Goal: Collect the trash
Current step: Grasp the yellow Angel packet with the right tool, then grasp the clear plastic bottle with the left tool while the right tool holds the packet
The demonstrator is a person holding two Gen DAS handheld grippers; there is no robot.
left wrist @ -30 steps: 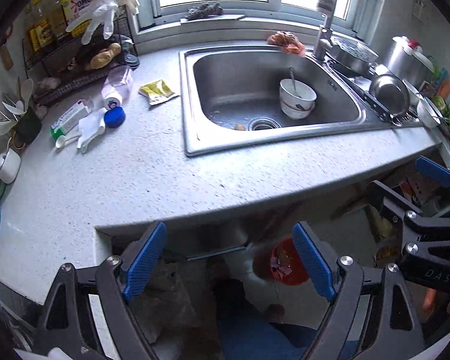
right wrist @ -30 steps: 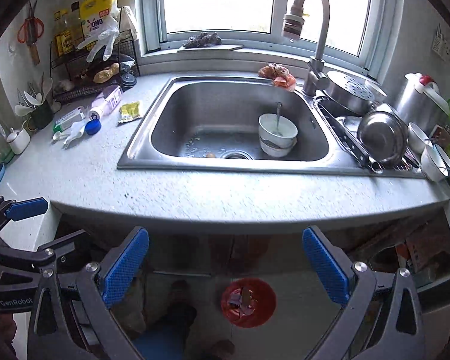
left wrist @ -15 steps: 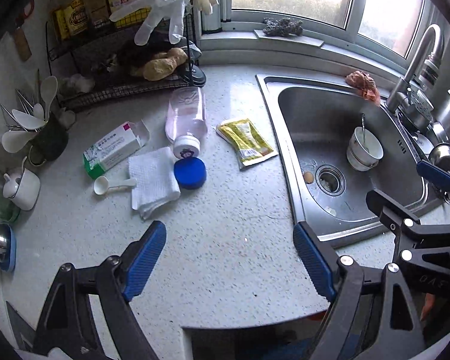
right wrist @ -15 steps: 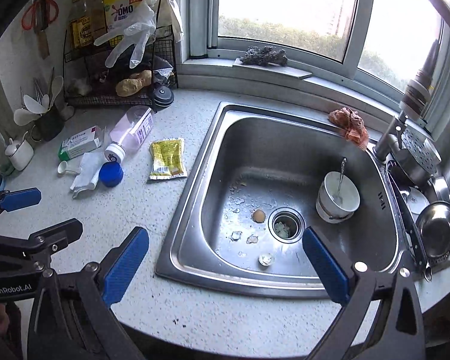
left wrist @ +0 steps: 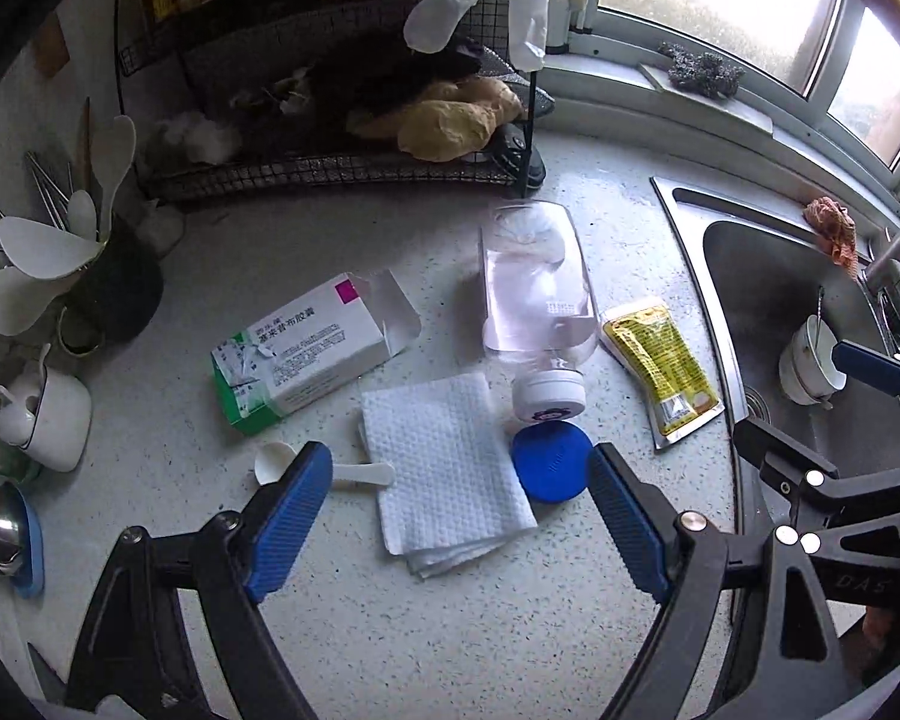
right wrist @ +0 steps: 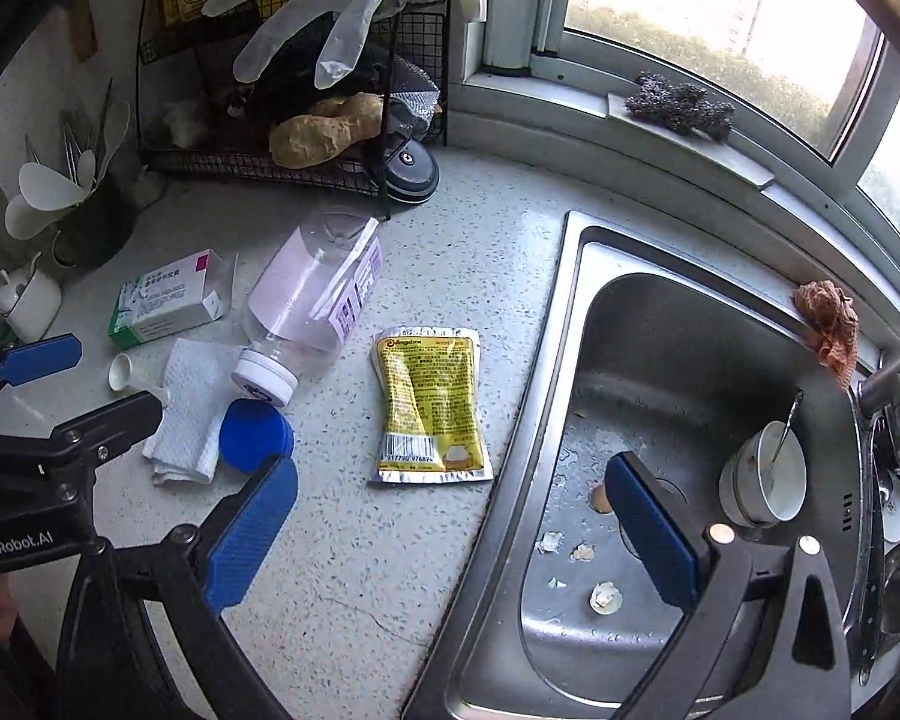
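Sink (right wrist: 576,312) holds a bowl (right wrist: 768,480) with spoon and eggshell bits (right wrist: 605,597); both grippers (left wrist: 459,516) (right wrist: 450,531) gape wide, empty

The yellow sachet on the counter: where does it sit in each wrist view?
Left wrist view: yellow sachet right of centre, between the clear bottle and the sink rim.
Right wrist view: yellow sachet at centre, just left of the sink rim.
Shared landmark: the blue lid by the bottle's mouth.

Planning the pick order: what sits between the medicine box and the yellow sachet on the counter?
The clear plastic bottle, lying on its side with its white cap toward the camera. Clearest in the right wrist view.
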